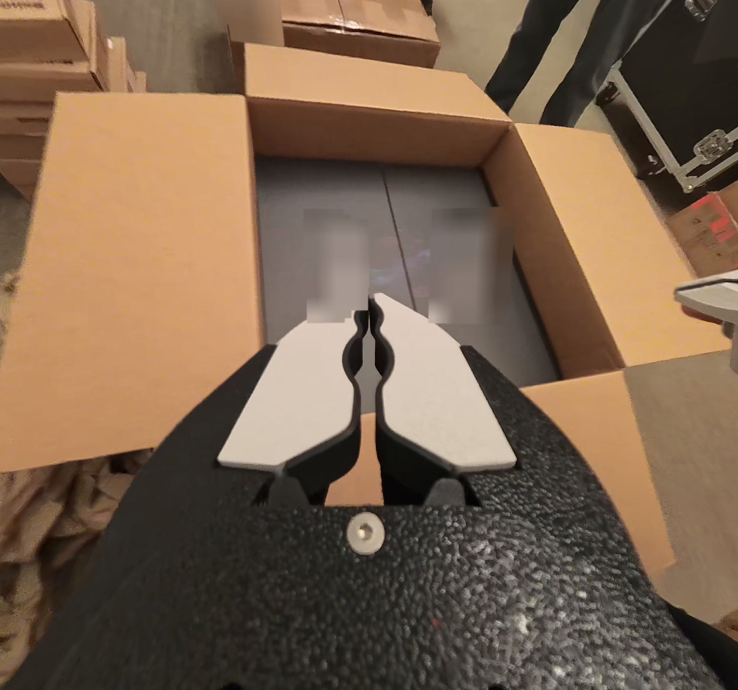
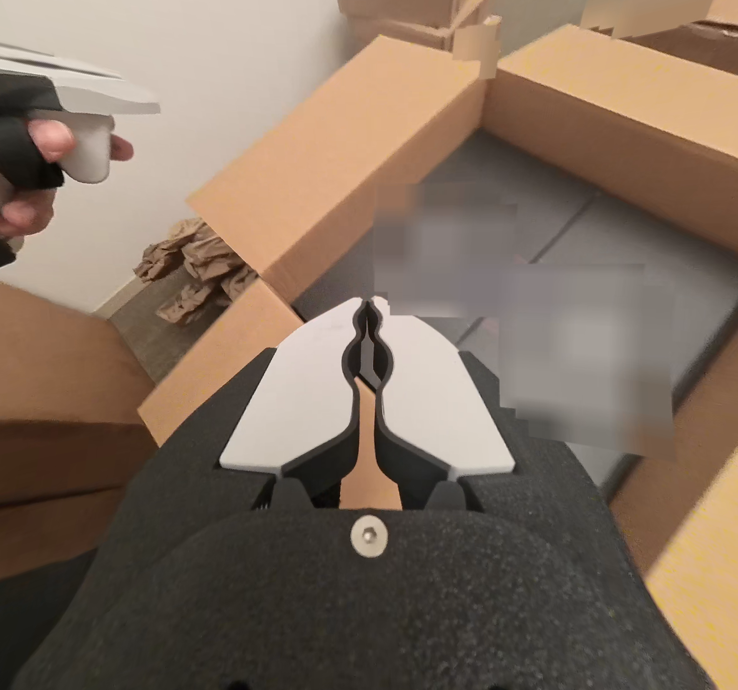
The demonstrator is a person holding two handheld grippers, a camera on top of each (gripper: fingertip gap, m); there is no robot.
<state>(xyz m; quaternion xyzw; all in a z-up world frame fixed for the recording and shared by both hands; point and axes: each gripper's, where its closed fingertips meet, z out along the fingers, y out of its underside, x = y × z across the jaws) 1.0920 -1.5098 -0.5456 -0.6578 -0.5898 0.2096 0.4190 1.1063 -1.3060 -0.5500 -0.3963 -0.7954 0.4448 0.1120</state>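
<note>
Left wrist view – left hand-held gripper (image 1: 369, 305): white fingers closed together, nothing held, poised above the open brown cardboard box (image 1: 139, 271).
Left wrist view – box contents: two flat dark grey packages (image 1: 319, 191) are seen lying side by side, touching, on the box bottom.
Left wrist view – surroundings: crumpled brown packing paper (image 1: 48, 531) at lower left; stacked closed cartons (image 1: 359, 4) behind; a person's dark trouser legs (image 1: 567, 32) beside a black flight case (image 1: 687, 91).
Right wrist view – right hand-held gripper (image 2: 368, 303): fingers closed, empty, held over the box's near corner.
Right wrist view – left hand-held gripper: seen at the left edge, held in a gloved hand (image 2: 28, 167), well apart from the box.
</note>
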